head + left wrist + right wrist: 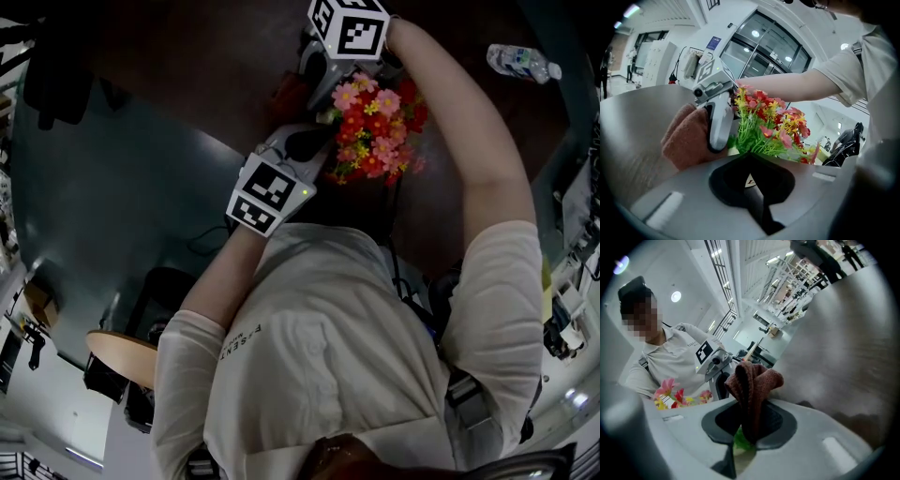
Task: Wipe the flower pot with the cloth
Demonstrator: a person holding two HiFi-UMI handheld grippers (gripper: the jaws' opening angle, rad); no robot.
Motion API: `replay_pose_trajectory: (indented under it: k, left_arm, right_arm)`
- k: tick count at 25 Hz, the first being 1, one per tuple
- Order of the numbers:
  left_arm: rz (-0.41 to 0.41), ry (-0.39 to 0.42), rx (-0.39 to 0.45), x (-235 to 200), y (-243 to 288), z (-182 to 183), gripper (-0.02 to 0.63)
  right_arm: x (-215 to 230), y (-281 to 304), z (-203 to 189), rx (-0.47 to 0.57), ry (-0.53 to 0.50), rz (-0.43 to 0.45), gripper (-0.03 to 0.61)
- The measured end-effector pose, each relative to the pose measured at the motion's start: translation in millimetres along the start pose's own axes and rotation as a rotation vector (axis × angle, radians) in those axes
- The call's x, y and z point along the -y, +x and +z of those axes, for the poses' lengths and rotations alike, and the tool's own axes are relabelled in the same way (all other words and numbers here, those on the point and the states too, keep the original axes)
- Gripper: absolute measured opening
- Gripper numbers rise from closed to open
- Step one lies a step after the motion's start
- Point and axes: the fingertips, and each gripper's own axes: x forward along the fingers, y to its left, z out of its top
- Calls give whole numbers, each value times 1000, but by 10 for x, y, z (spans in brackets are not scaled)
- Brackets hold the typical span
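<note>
1. Standing beneath its bunch of red, pink and yellow flowers (375,127), the flower pot (749,180) shows only as a small pale patch with a red mark. The head view hides the pot under the blooms.
2. Left gripper (751,174): the jaws are clenched on that pale patch of the pot, just below the green stems, on the pot's side nearest the person.
3. Cloth (751,380): reddish-brown, knitted and bunched. It rests on the table (187,75) just beside the pot, on its far side.
4. Right gripper (749,430): the jaws are clamped on the cloth, with a green leaf just below them.
5. Water bottle (522,63): it lies well apart from the pot, to the person's right.
</note>
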Motion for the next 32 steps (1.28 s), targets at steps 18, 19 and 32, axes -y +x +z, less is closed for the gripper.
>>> replay_pose_trajectory:
  k: [18, 19, 32]
  left_arm:
    - [-83, 8, -40, -54, -73, 142, 15]
    - [-88, 21, -30, -90, -93, 203, 15]
    - [-380, 280, -54, -507, -282, 848, 15]
  right_arm:
    - [-133, -1814, -1116, 835, 249, -1029, 54]
    - [-257, -1881, -1245, 885, 289, -1146, 54]
    - [-2059, -495, -1514, 1325, 802, -2059, 54]
